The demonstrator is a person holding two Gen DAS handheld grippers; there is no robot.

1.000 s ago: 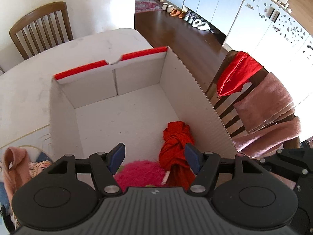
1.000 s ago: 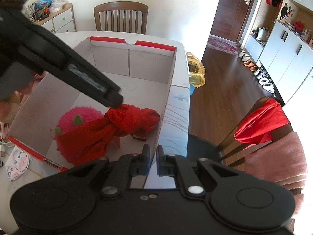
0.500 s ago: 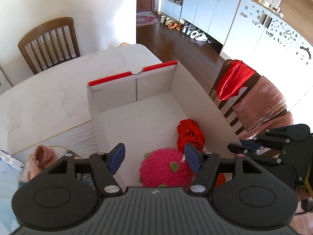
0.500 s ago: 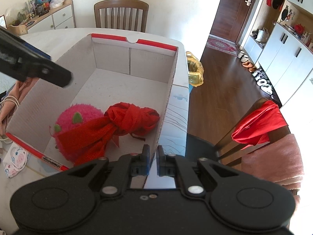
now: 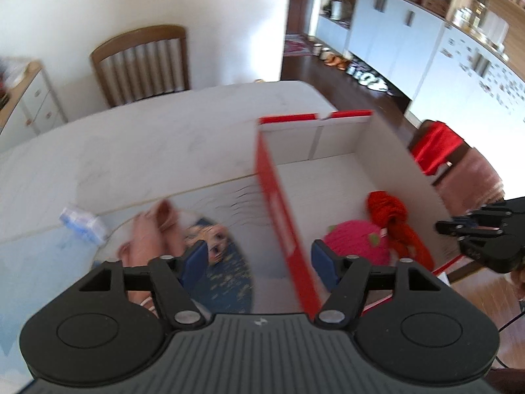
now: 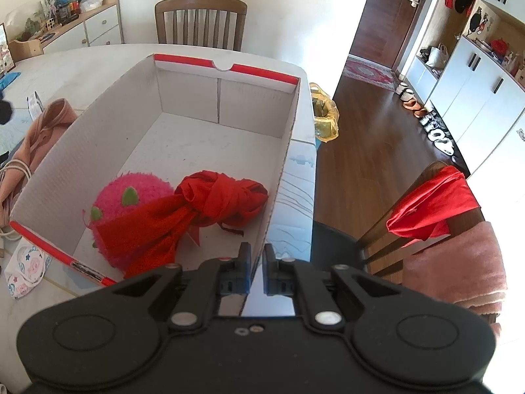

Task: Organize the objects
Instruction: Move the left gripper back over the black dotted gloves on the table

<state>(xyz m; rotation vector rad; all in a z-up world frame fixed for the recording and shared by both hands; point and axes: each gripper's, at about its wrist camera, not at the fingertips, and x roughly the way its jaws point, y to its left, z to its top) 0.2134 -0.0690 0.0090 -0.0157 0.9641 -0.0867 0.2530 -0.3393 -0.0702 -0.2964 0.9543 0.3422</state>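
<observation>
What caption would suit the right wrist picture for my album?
Right gripper clamps the near wall of a cardboard box holding a pink plush toy and knotted red cloth.

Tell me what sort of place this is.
Most likely a home's dining area open to the entryway: a dining table with wooden chairs, white cabinets, and shoes lined up on the wood floor.

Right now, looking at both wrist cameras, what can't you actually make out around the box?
- Pink garment, left wrist view: motion-blurred, its shape unclear.
- Small blue-and-white packet, same view: too blurred to identify.
- Pink plush toy, right wrist view: partly covered by the knotted red cloth.
- Cardboard box: near corner hidden behind the right gripper.
</observation>
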